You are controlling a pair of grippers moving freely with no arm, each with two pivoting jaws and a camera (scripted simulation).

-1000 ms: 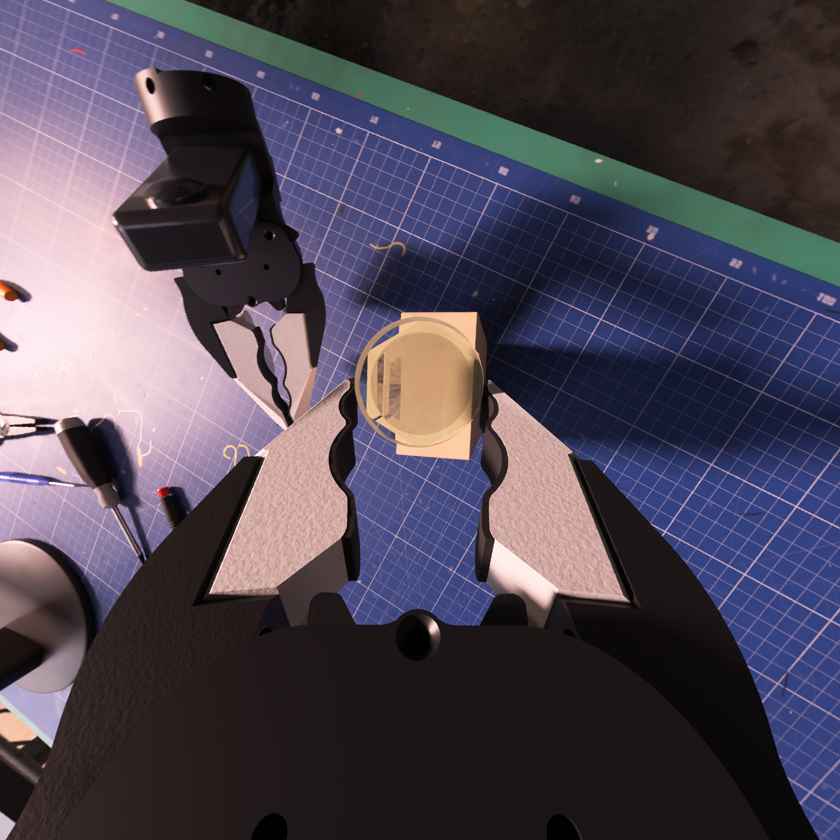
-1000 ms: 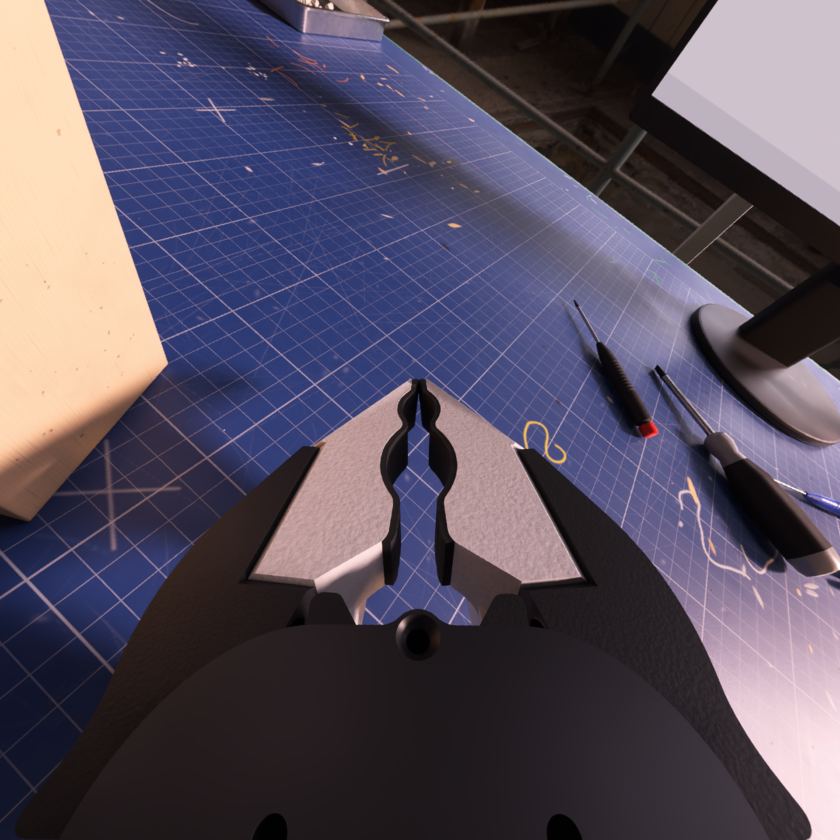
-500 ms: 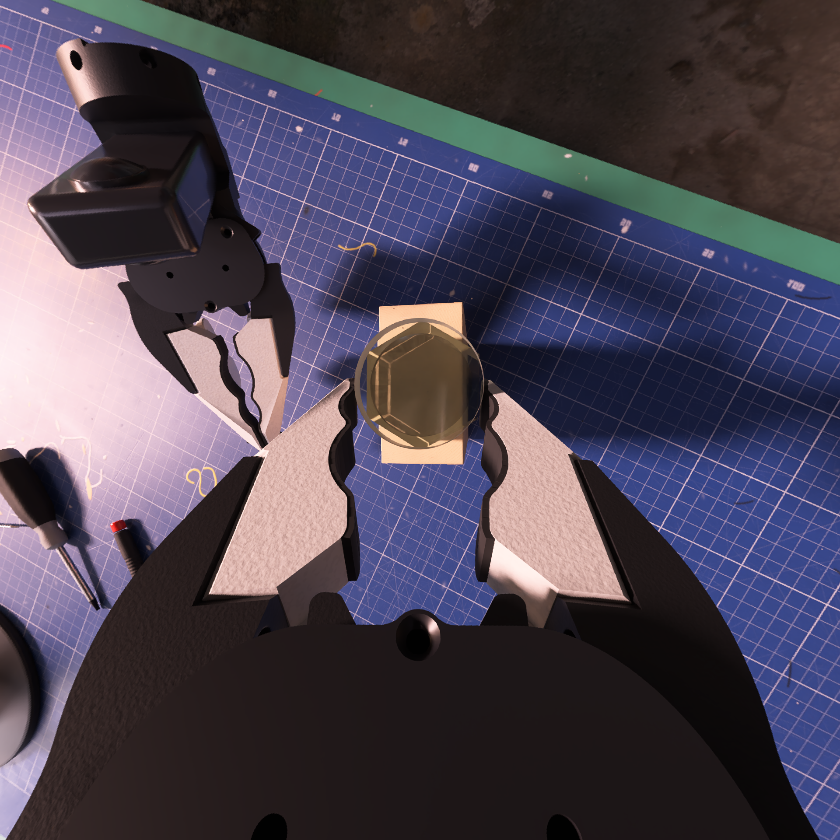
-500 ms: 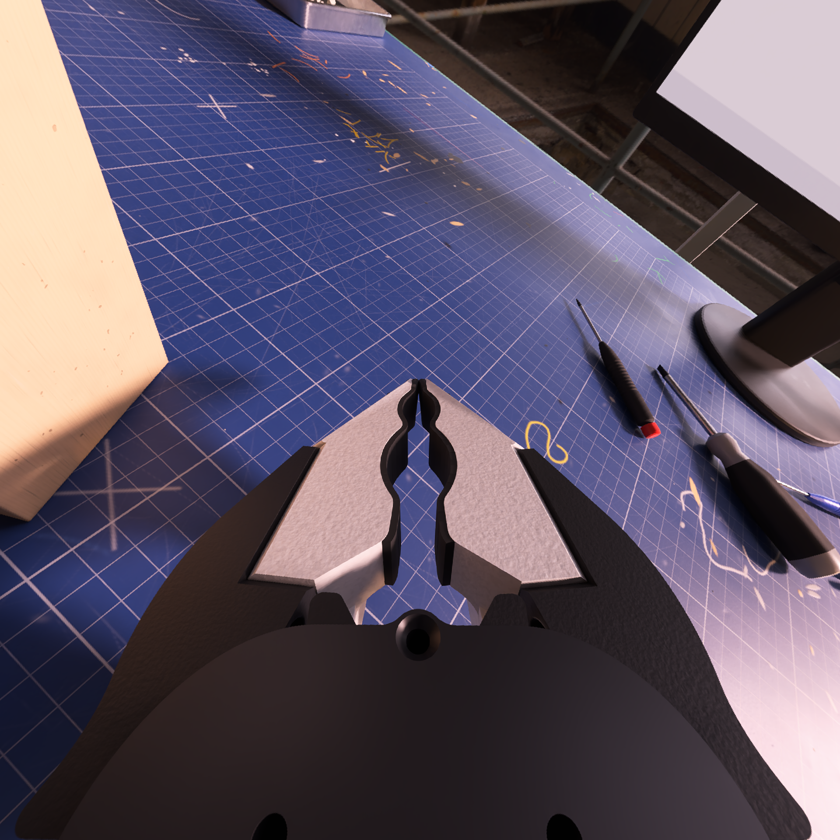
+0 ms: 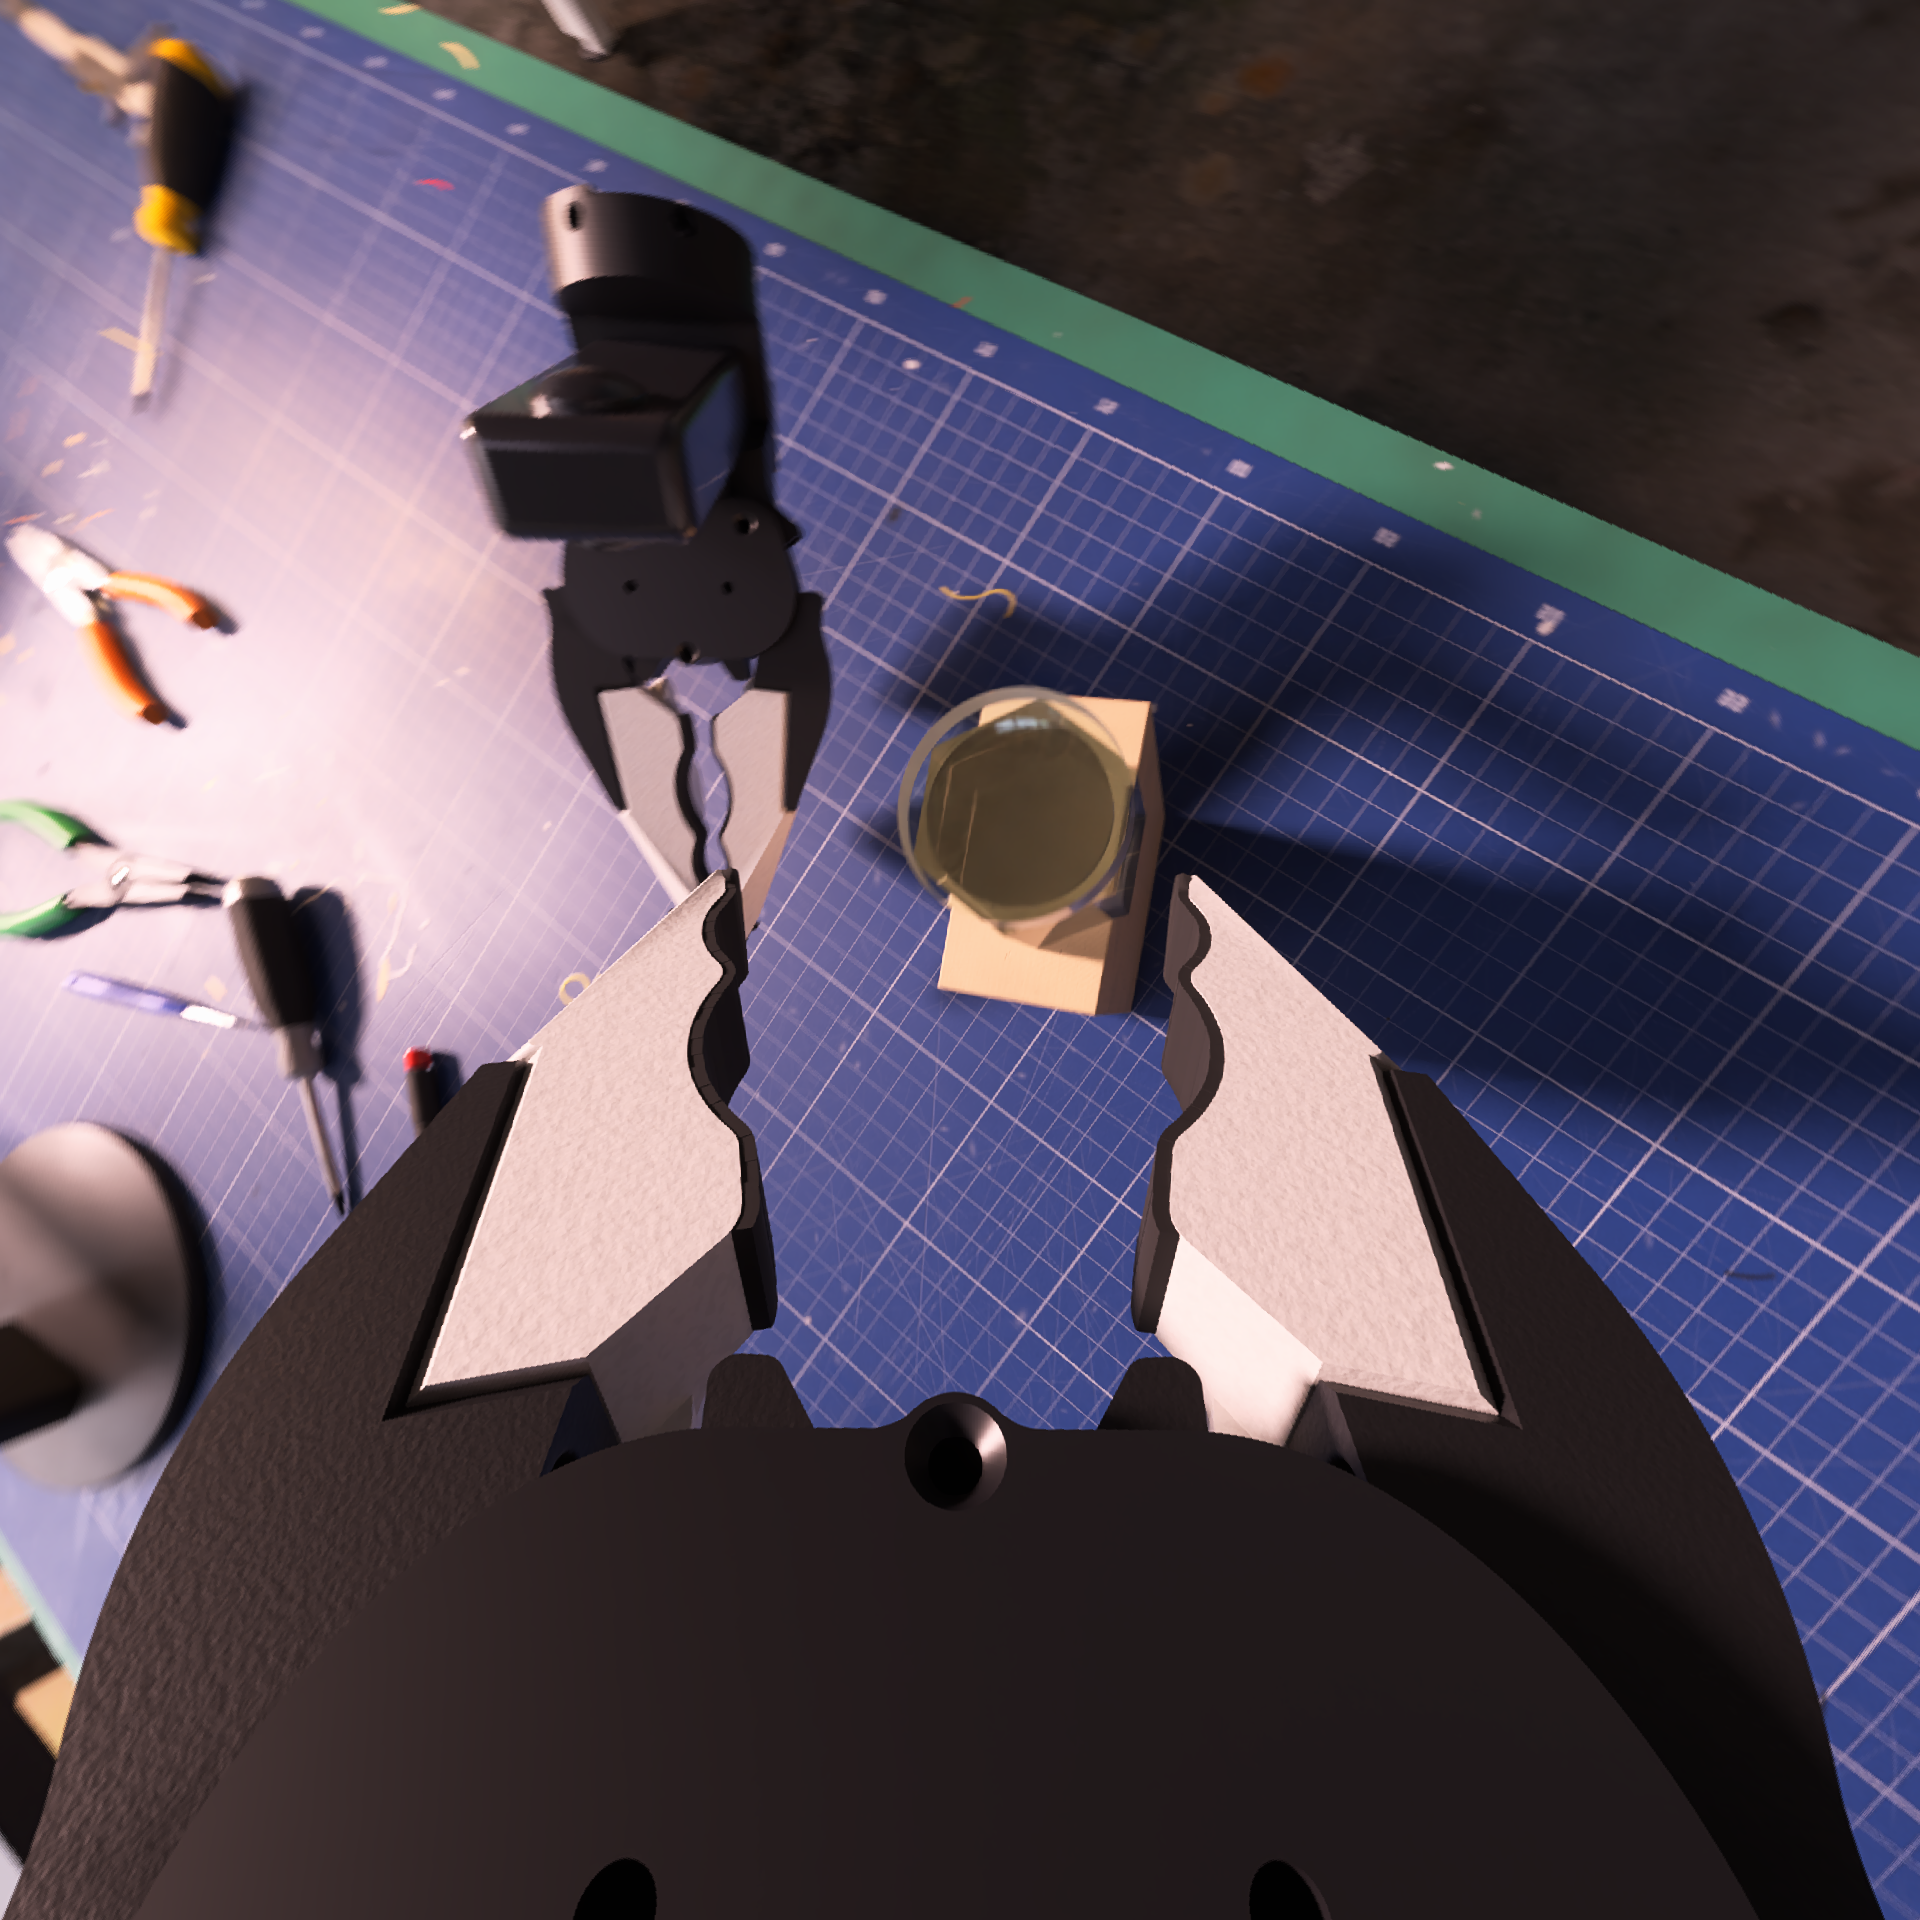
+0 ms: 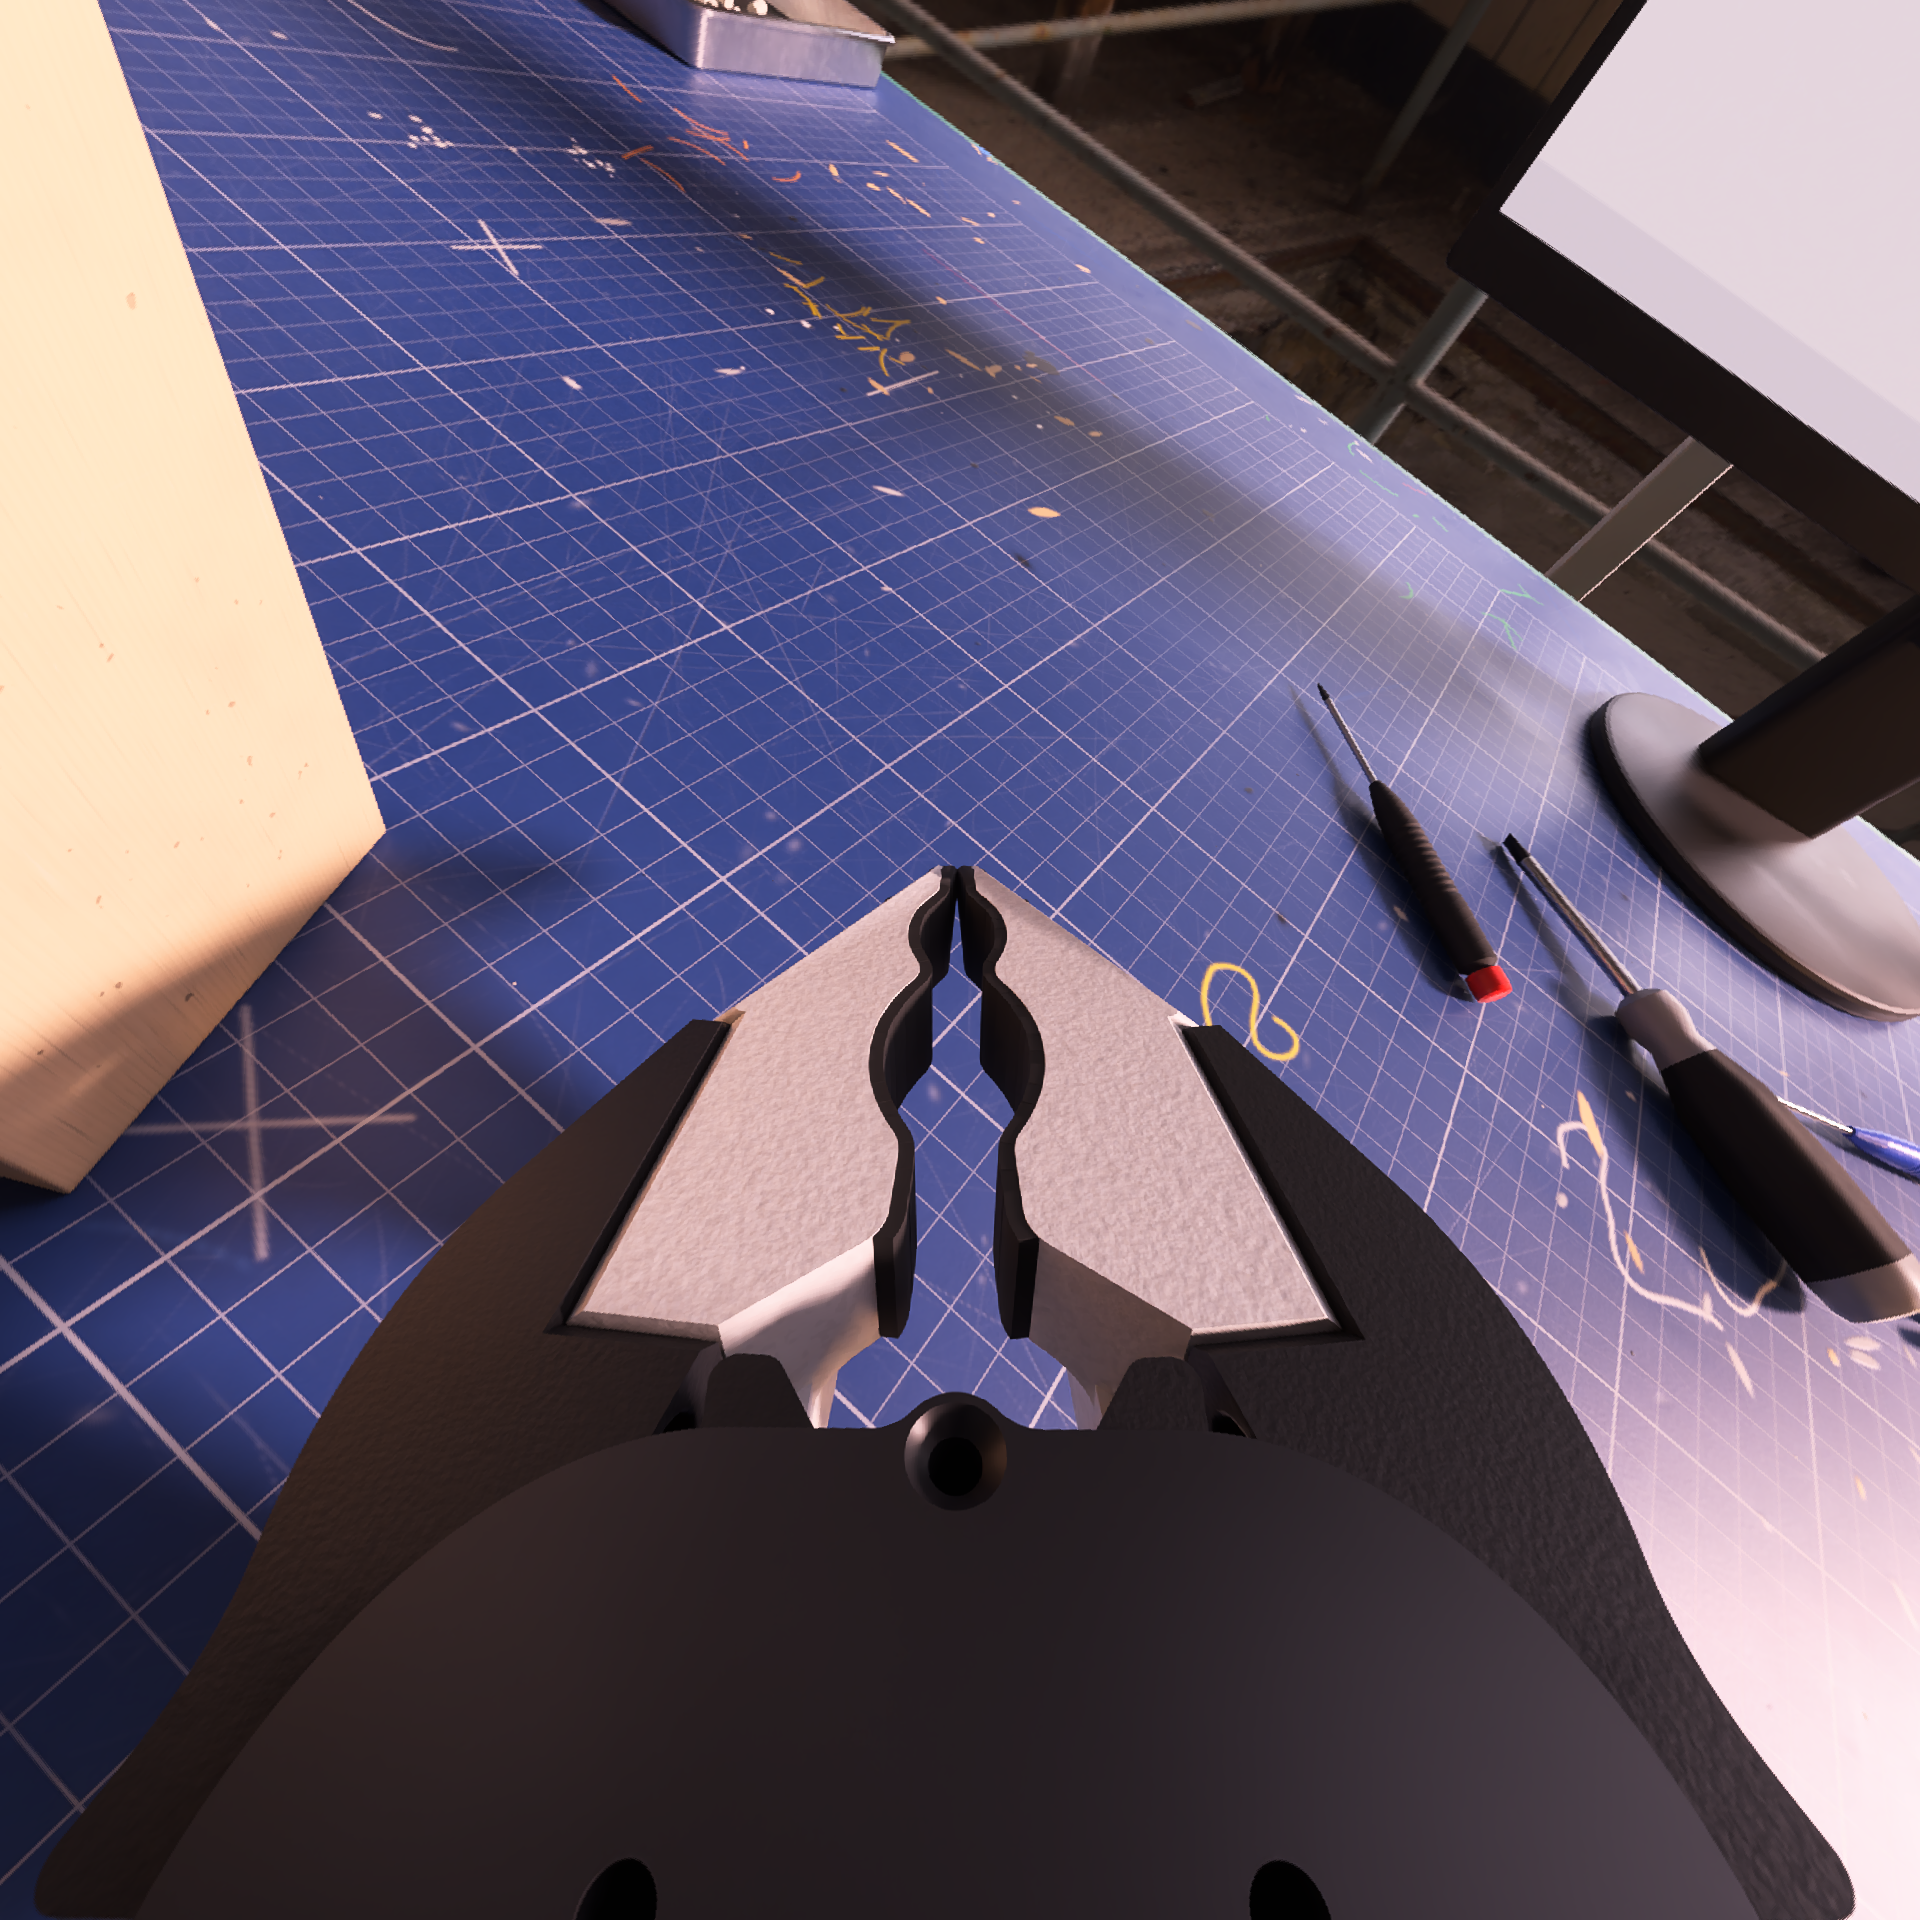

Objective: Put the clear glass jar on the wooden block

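Note:
The clear glass jar (image 5: 1018, 810) stands upright on top of the pale wooden block (image 5: 1049, 961), seen from above in the left wrist view. My left gripper (image 5: 956, 894) is open and empty, above and nearer than the jar, not touching it. My right gripper (image 5: 717, 852) shows in that view to the left of the block, shut and low over the mat. In the right wrist view my right gripper (image 6: 956, 873) is shut and empty, and the block's side (image 6: 156, 644) fills the left edge. The jar is out of that view.
A blue cutting mat (image 5: 1455, 987) with a green border covers the table. Screwdrivers (image 5: 291, 997), pliers (image 5: 104, 623) and a yellow-handled screwdriver (image 5: 177, 156) lie at the left. A monitor stand's round base (image 6: 1756, 862) and two screwdrivers (image 6: 1423, 862) lie to the right of my right gripper.
My left gripper has opened wider, let go of the jar and drawn back and up. The jar stays on the block. The right gripper has not moved.

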